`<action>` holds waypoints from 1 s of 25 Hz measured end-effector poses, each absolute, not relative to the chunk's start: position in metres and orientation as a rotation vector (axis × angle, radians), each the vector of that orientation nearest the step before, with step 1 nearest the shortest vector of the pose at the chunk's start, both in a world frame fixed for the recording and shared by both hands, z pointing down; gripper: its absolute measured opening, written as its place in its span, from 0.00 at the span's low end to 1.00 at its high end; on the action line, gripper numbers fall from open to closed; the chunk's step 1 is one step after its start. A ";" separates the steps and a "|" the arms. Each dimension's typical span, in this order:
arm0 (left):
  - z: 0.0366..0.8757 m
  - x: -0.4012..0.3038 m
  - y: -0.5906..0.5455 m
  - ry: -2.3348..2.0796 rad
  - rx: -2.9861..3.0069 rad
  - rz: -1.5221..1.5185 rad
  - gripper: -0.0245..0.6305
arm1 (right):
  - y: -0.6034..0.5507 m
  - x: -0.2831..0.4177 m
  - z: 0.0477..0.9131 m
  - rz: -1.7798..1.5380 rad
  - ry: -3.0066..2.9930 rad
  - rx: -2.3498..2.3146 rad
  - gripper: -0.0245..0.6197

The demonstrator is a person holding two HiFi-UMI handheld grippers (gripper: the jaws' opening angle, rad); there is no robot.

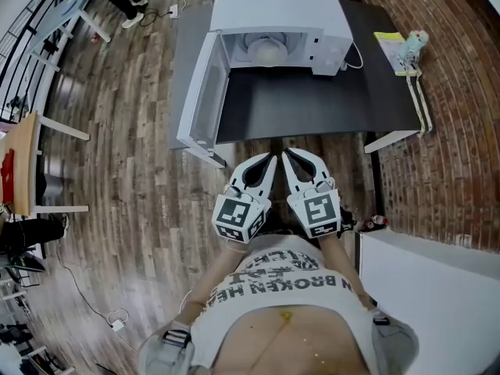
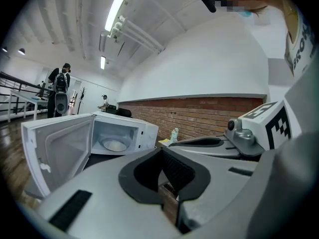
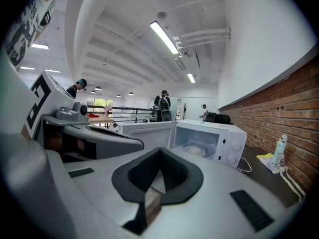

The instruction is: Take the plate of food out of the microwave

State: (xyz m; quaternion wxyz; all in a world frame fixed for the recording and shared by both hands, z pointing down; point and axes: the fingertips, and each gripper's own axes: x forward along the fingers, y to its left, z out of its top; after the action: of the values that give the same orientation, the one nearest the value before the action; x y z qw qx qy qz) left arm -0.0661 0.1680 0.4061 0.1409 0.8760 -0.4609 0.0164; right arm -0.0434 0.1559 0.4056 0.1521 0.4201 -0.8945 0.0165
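Only part of the plate (image 1: pixel 264 51) shows inside the open microwave (image 1: pixel 281 10).

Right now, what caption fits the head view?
Shut, left gripper and right gripper face the open microwave holding a plate of food.

- "BROKEN" stands in dark capitals on the person's white shirt (image 1: pixel 291 281), just behind the left gripper (image 1: pixel 269 158) and the right gripper (image 1: pixel 288 155). The words around it are creased and unreadable.
- Each gripper's cube (image 1: pixel 238 216) bears black-and-white square markers, no letters.
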 end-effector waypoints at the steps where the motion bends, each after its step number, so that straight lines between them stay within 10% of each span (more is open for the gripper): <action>1: 0.405 -0.069 0.166 -1.331 2.540 0.051 0.05 | 0.152 -0.044 0.406 0.052 -2.564 1.225 0.05; 25: 0.413 -0.076 0.039 -1.361 2.497 0.116 0.05 | 0.023 -0.055 0.399 0.109 -2.623 1.178 0.05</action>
State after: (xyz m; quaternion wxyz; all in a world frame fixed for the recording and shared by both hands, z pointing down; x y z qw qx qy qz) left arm -0.0757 0.0394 0.4130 0.1470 0.8678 -0.4729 0.0405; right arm -0.0551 0.0228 0.3994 0.1319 0.4059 -0.9036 0.0376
